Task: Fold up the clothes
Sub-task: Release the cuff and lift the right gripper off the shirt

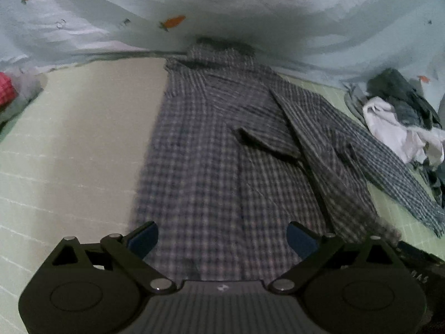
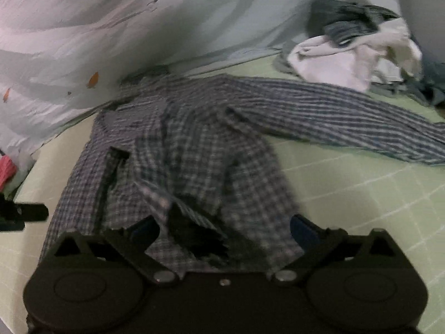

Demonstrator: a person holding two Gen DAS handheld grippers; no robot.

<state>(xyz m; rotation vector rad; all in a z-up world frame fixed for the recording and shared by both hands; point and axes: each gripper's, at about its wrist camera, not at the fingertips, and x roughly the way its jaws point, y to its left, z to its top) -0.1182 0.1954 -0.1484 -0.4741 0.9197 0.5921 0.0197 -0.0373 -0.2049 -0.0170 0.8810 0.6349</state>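
Folding part done: plaid shirt point(image 1: 222, 144) lies mid-mat, collar at the far edge, one sleeve point(image 1: 267, 142) folded in, other sleeve point(image 2: 347, 117) still outstretched. Left gripper point(image 1: 222, 239) and right gripper point(image 2: 222, 232) both released. Clothes pile point(image 2: 353, 44) at far right corner remains unfolded.

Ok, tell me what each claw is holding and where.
Nothing: left claw and right claw both stand open over the plaid shirt.

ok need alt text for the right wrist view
A plaid shirt lies partly folded on a green gridded mat, one sleeve stretched right. The open right gripper hovers over its crumpled near hem; a clothes pile sits behind.
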